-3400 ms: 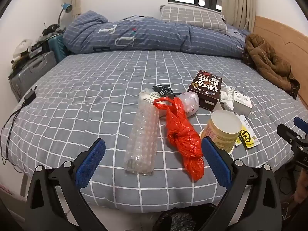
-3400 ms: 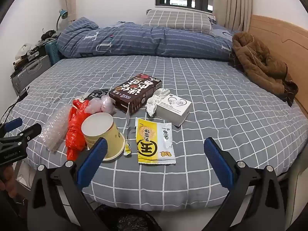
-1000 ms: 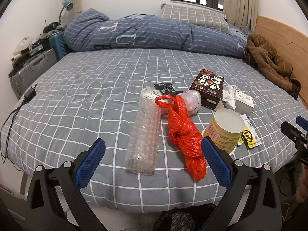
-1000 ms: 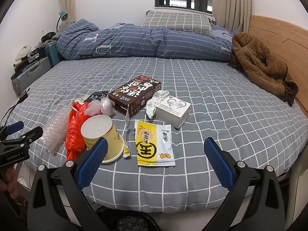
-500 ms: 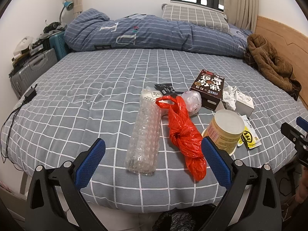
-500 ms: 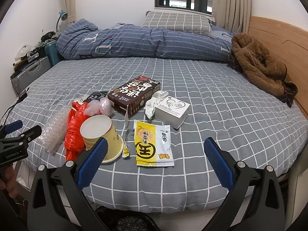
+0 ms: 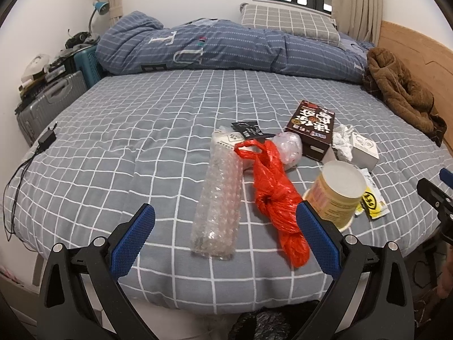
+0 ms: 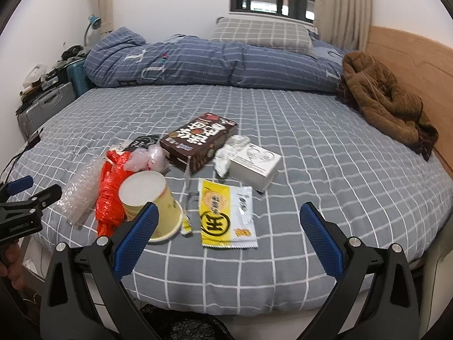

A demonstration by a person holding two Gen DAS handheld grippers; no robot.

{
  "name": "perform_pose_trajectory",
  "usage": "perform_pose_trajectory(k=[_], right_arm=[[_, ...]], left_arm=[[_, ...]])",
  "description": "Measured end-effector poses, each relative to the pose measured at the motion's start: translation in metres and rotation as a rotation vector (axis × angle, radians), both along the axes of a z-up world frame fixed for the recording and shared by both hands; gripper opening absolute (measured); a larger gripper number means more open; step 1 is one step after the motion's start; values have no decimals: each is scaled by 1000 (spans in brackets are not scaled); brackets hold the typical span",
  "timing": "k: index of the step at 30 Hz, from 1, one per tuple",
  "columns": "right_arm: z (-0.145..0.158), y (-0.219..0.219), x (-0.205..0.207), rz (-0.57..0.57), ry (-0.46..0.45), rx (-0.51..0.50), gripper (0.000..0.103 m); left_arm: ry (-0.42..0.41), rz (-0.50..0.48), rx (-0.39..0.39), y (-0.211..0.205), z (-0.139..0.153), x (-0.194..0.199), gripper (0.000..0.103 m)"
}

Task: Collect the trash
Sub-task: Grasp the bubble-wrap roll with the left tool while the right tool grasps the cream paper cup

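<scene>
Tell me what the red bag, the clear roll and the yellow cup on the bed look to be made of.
Red bag: thin glossy plastic film, crinkled and knotted. Clear roll: bubble wrap, with rows of transparent air pockets showing. Yellow cup: probably coated paper, matte printed wall with a white inside; a plastic lining cannot be ruled out.

- My view: bed [image 7: 141,119] in grey checked sheet.
- On it: bubble wrap roll [image 7: 219,198], red plastic bag [image 7: 276,198], paper cup [image 7: 337,195] on its side, brown carton [image 8: 198,141], white box [image 8: 254,167], yellow packet [image 8: 223,215].
- Far end: blue duvet [image 8: 198,62], brown coat [image 8: 382,99].
</scene>
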State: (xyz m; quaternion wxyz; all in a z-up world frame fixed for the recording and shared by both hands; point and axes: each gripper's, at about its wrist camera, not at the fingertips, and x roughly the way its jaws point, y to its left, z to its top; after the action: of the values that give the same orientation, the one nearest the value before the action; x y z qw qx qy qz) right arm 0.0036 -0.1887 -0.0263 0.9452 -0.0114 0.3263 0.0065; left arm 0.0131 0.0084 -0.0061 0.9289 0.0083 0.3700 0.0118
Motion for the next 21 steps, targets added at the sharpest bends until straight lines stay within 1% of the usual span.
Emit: perform_pose_trajectory(k=[5,8,12,17,18,19,21], right_arm=[[-10,30,20,88,17,-4,96],[-23,50,32,128,34,-23,96],[-37,66,46,153,69,-13,96],[-51,81,64,170,91,-14,96],[-53,82,66,169,94,-15,95],[-55,83,69,168,98,-15,92],[-59,85,74,169,107,-11,90]], left_arm=[[31,14,36,11,-13,23,97],[63,33,8,23,-25,39,97],[119,29,-1,29,-47,58,93],[160,19,7,30,-61,72,90],[164,14,2,30,-63,74,88],[167,9,-4,30,-64,76,88],[175,0,-11,28,-66,80,82]])
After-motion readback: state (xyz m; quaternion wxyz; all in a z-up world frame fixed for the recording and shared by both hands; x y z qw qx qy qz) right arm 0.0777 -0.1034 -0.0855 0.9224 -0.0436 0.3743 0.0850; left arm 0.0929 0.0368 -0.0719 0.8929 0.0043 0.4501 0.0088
